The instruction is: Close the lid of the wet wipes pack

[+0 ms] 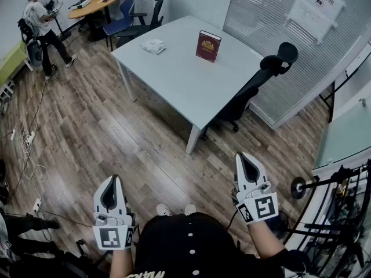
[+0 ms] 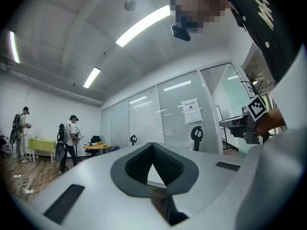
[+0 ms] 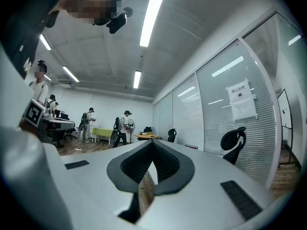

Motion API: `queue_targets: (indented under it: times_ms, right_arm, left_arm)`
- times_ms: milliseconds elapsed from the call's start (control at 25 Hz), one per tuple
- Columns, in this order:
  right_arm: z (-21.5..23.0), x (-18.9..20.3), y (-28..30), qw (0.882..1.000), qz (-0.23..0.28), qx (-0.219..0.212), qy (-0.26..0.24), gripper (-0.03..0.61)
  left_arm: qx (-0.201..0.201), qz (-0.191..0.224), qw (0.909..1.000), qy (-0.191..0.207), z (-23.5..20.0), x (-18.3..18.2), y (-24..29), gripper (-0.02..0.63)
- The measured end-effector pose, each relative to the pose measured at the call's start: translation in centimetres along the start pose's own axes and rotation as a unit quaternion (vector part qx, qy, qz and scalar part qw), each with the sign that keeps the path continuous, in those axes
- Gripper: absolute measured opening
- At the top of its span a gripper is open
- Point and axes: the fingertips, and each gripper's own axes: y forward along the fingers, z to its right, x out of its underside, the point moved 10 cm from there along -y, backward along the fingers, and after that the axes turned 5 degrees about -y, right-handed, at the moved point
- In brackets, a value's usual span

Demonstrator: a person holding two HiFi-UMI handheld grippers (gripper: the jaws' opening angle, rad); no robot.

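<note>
A small white pack (image 1: 153, 46), which looks like the wet wipes pack, lies on the far left part of a pale grey table (image 1: 179, 80) across the room. It is too small to tell how its lid stands. Both grippers are held close to my body, far from the table and pointing level. My left gripper (image 1: 111, 179) is shut with nothing in it, its tips meeting in the left gripper view (image 2: 152, 144). My right gripper (image 1: 244, 156) is also shut and empty, its dark pads together in the right gripper view (image 3: 152, 142).
A dark red box (image 1: 208, 45) stands upright on the table. A black office chair (image 1: 262, 77) sits at the table's right side. A person (image 1: 40, 25) stands at the far left, and cables (image 1: 26, 138) lie on the wooden floor. Metal equipment (image 1: 342, 213) is at my right.
</note>
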Motion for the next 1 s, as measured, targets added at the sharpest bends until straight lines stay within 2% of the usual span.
queue_targets:
  times_ms: [360,600,920,960,1000]
  right_arm:
    - [-0.6,-0.2,0.6,1.0,-0.001,-0.01,-0.016,0.028]
    - [-0.5,-0.4,0.2,0.999,0.042,-0.022,0.025,0.029]
    - [-1.3,-0.3,0.8,0.997,0.044,-0.036,0.047,0.032]
    - [-1.5,-0.3,0.9,0.997,0.047,-0.041,0.051,0.071]
    - [-1.8,-0.3,1.1,0.996,0.049,-0.044,0.053,0.185]
  left_arm:
    - [-0.004,-0.001,1.0,0.0,-0.3,0.2,-0.1,0.012]
    - [-0.007,-0.001,1.0,-0.005,-0.2,0.2,0.1,0.012]
    - [-0.01,0.001,0.9999,-0.003,-1.0,0.1,-0.4,0.012]
    - [-0.01,0.001,0.9999,-0.004,-1.2,0.2,-0.5,0.011]
    - [-0.011,0.001,0.9999,-0.004,-1.4,0.2,-0.6,0.011]
